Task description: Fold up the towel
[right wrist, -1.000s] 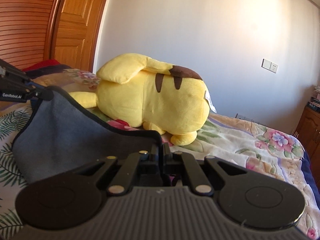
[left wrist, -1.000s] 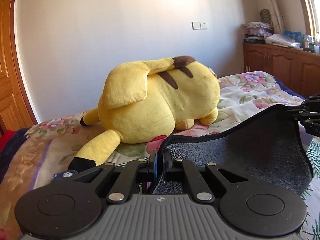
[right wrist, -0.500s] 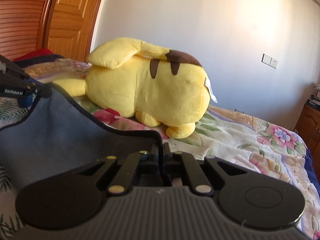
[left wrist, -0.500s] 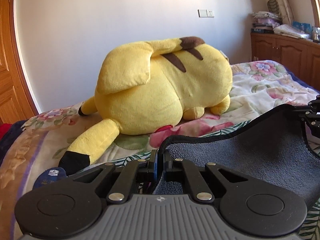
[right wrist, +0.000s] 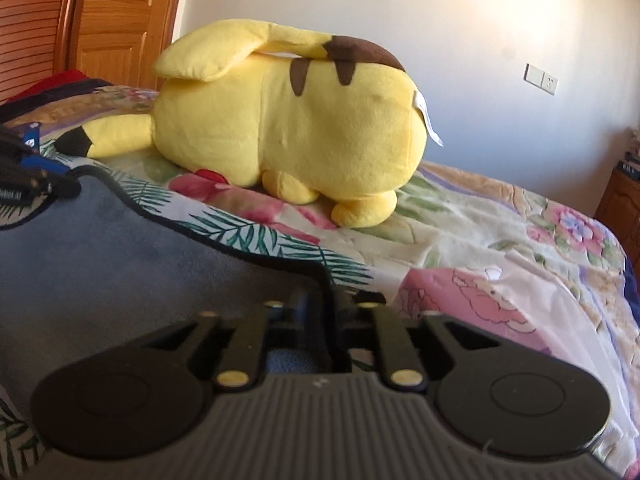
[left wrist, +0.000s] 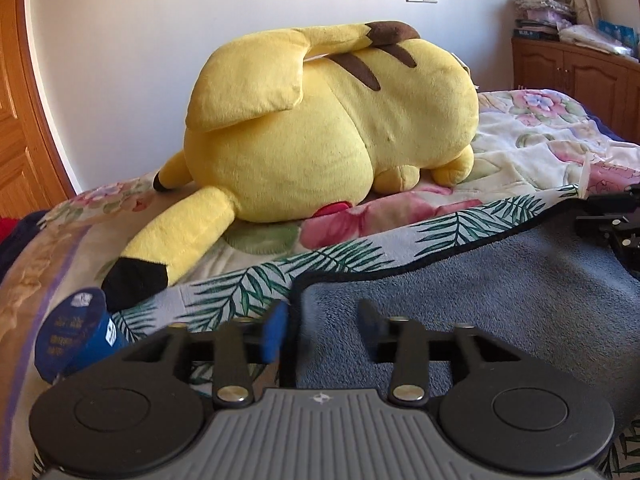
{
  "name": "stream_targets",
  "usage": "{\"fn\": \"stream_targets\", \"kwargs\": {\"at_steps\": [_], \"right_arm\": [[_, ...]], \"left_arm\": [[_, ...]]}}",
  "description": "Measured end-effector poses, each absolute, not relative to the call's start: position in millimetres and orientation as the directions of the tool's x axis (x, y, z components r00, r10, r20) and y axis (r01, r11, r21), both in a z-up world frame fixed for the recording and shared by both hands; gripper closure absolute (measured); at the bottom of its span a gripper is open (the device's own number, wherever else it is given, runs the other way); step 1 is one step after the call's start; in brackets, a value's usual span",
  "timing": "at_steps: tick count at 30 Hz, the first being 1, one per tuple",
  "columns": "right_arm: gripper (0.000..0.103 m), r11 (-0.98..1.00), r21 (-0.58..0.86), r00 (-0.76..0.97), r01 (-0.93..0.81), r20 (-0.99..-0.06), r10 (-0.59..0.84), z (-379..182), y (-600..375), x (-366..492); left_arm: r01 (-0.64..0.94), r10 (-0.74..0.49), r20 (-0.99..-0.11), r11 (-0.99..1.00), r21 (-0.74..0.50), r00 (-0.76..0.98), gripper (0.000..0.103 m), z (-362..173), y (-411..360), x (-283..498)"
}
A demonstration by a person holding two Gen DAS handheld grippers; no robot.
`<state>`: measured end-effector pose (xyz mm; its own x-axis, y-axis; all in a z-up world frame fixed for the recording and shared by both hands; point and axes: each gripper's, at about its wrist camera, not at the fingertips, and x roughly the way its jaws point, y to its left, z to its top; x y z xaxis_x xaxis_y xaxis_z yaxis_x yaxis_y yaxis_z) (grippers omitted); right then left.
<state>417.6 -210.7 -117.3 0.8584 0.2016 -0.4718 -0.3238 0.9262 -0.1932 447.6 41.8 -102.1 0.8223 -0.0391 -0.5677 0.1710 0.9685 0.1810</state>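
Bed (left wrist: 532,148): covered by a floral quilt, with a palm-leaf patterned cloth (left wrist: 340,256) laid across the near part. Yellow plush toy (left wrist: 320,128): lying on the quilt beyond the cloth, apart from the towel. Grey towel (left wrist: 480,292): lying on the palm-leaf cloth, black-trimmed edge towards the plush. Blue round container (left wrist: 72,336): on the bed, left of the towel. Left gripper (left wrist: 320,322): fingers spread apart, released, the towel's left corner lying between them. Right gripper (right wrist: 320,300): fingers slightly parted around the towel's right corner; contact cannot be determined.
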Motion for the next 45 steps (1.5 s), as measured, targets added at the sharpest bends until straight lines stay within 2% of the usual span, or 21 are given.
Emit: {"fn": "stream_targets", "kwargs": {"at_steps": [4, 6, 19, 23, 30, 35, 45], "right_arm": [[0.058, 0.927, -0.186, 0.86, -0.327, -0.464, 0.211, -113, -212, 413], [0.055, 0.929, -0.16, 0.852, -0.333, -0.473, 0.224, -109, -215, 409], [0.055, 0.939, -0.063, 0.827, -0.339, -0.496, 0.266, -62, -225, 359], [0.055, 0.94, -0.054, 0.825, -0.337, -0.498, 0.267, -45, -227, 339], [0.055, 0.943, -0.033, 0.821, -0.332, -0.503, 0.271, -29, -230, 302], [0.055, 0.948, -0.014, 0.822, -0.317, -0.502, 0.267, -21, -234, 278], [0.055, 0.956, -0.002, 0.84, -0.292, -0.478, 0.256, 2, -240, 242]], "left_arm": [[0.161, -0.042, -0.577, 0.974, 0.157, 0.816, 0.075, -103, 43, 439], [0.16, -0.042, -0.576, 0.975, 0.156, 0.817, 0.065, -102, 43, 432], [0.176, -0.066, -0.587, 0.976, 0.131, 0.807, 0.058, -67, 34, 373], [0.169, -0.099, -0.576, 0.983, 0.068, 0.812, 0.053, -54, 30, 348], [0.163, -0.125, -0.572, 0.987, 0.015, 0.81, 0.052, -29, 23, 314], [0.176, -0.125, -0.567, 0.984, 0.036, 0.814, 0.051, -12, 20, 293], [0.183, -0.115, -0.538, 0.98, 0.075, 0.835, 0.039, 19, 16, 251]]}}
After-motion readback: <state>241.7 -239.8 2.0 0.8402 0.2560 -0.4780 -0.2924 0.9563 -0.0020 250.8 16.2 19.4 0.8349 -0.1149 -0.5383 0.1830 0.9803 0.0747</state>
